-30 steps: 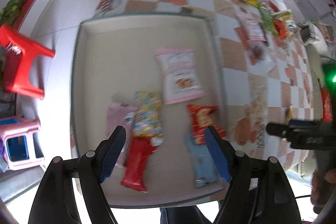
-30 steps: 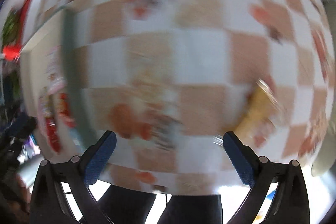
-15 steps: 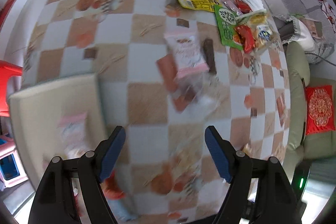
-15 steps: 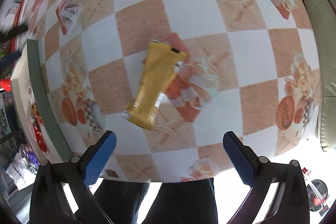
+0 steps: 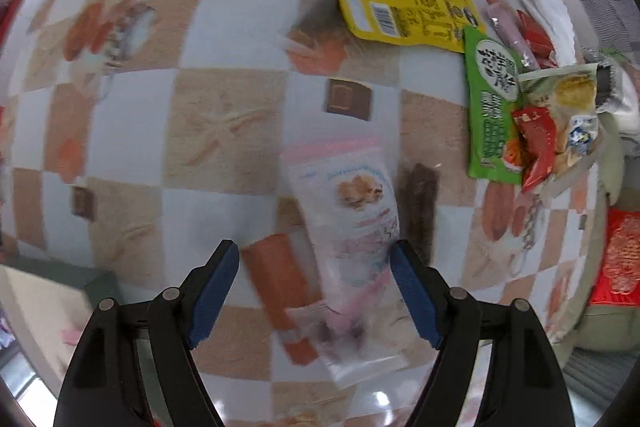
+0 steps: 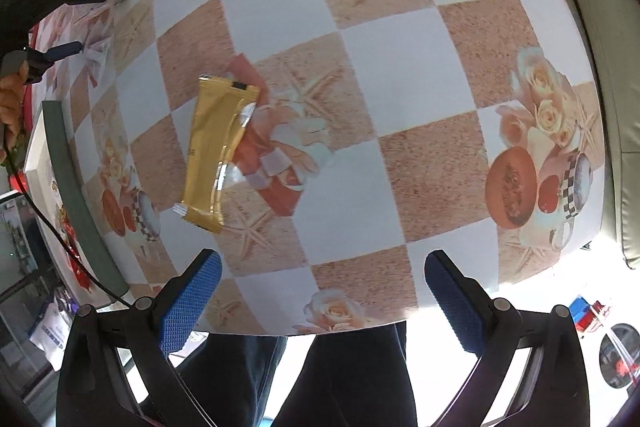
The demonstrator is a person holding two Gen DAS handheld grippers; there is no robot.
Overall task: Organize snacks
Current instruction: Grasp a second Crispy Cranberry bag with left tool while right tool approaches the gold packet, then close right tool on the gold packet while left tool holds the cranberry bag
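My left gripper (image 5: 316, 267) points straight down, open, over a pink-and-white snack bag (image 5: 352, 227) that lies flat on the checked tablecloth between its fingers, with no pad touching it. A dark brown bar (image 5: 418, 203) lies just right of the bag. My right gripper (image 6: 322, 267) is open and empty above the table's near edge. A gold wrapped bar (image 6: 218, 151) lies up and to the left of it. The tray's green rim (image 6: 76, 203) runs down the left side, with snacks inside. The left gripper (image 6: 80, 23) shows at far upper left.
A yellow packet (image 5: 404, 7), a green packet (image 5: 490, 107) and a small red packet (image 5: 536, 143) crowd the table's far right. The tray's corner (image 5: 40, 307) is at lower left. A grey-green sofa cushion (image 6: 600, 67) borders the table. The person's dark trousers (image 6: 340, 379) stand below the edge.
My left gripper left the tray and travelled across the table to hang low over the pink-and-white bag. My right gripper swung from beside the tray to the gold bar and slowed.
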